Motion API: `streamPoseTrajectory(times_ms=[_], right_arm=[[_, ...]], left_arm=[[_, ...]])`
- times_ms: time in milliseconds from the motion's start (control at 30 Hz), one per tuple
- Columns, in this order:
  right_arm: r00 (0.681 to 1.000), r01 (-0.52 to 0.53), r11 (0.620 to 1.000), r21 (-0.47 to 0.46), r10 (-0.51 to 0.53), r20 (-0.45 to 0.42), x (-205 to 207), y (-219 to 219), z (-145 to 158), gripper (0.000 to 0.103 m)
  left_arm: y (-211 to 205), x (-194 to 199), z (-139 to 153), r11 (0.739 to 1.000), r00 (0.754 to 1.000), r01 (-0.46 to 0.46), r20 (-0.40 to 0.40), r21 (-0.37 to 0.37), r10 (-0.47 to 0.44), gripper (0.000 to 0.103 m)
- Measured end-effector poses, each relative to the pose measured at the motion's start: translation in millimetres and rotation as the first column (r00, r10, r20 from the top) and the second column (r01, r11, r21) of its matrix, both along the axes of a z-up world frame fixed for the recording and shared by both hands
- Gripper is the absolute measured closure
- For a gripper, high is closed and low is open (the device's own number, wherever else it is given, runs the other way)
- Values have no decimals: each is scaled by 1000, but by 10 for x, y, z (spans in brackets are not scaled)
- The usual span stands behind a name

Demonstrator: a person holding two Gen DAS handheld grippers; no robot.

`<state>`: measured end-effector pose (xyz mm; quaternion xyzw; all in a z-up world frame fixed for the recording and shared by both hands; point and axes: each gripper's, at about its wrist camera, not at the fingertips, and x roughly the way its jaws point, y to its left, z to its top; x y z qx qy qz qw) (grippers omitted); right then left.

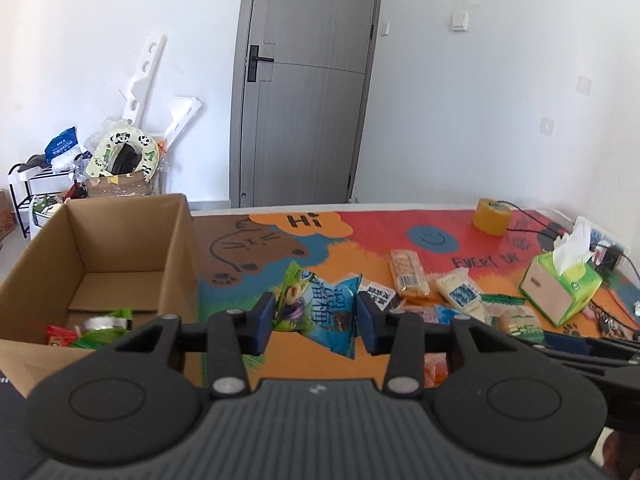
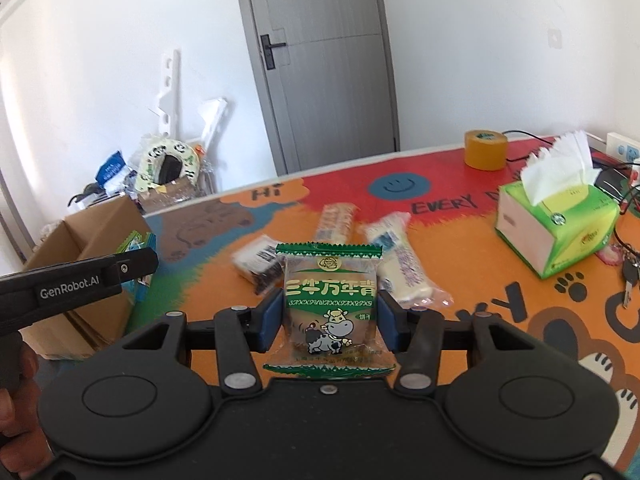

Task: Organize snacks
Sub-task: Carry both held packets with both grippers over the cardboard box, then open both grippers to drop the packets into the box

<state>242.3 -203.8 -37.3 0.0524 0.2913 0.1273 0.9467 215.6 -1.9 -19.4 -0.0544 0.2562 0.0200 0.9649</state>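
The left tool (image 1: pixel 316 318) pinches a blue snack packet (image 1: pixel 334 316) with a green packet bunched against it at its nine o'clock side; the blue pads (image 1: pixel 262 322) press on the wrapper edges, and the pair hangs clear of the worktop (image 1: pixel 400 224). The right tool (image 2: pixel 326 316) is clamped on a green biscuit packet (image 2: pixel 330 308) with a cartoon cow, held upright and square between the pads. Seen from the left tool, the cardboard box (image 1: pixel 172 256) stands at about nine to ten o'clock, just beside the held packets, open at the top with a few wrappers already on its floor. To do this step well, I judge that each packet should be carried over the box rim before release, high enough that the dangling lower edge clears the cardboard wall, and let go only once it is well inside. The left load looks the riskier one: two wrappers in one pinch can slip apart, so a steady, unhurried swing suits it. The hands should go in turn, since the left tool crosses the right view at nine o'clock, near the box. Both tools point forward and tilt downward over the worktop. More packets (image 2: pixel 394 256) lie loose at twelve o'clock of the right tool, and a tissue box (image 2: pixel 556 224) at two o'clock.
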Motion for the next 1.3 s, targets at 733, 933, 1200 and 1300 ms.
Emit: streamPoseTrajectory(times_ms=[733,933,1200,1300], right_arm=[[989,-140,988,64,137,47,26,584,175,54],[983,-175,983,59,172,57,50,771,220,54],[979,-199,979,41,197,59,67,942,248,54],[978,-203,978,38,201,58,74,988,255,54]], left_arm=[[731,-285,334,988,985,-153,77,12,152,65],[1084,-256,320,974,972,-229,63,-2,228,65],[1360,-167,204,954,954,-300,2,-3,300,64],[1398,-147,186,945,945,-327,-18,21,328,58]])
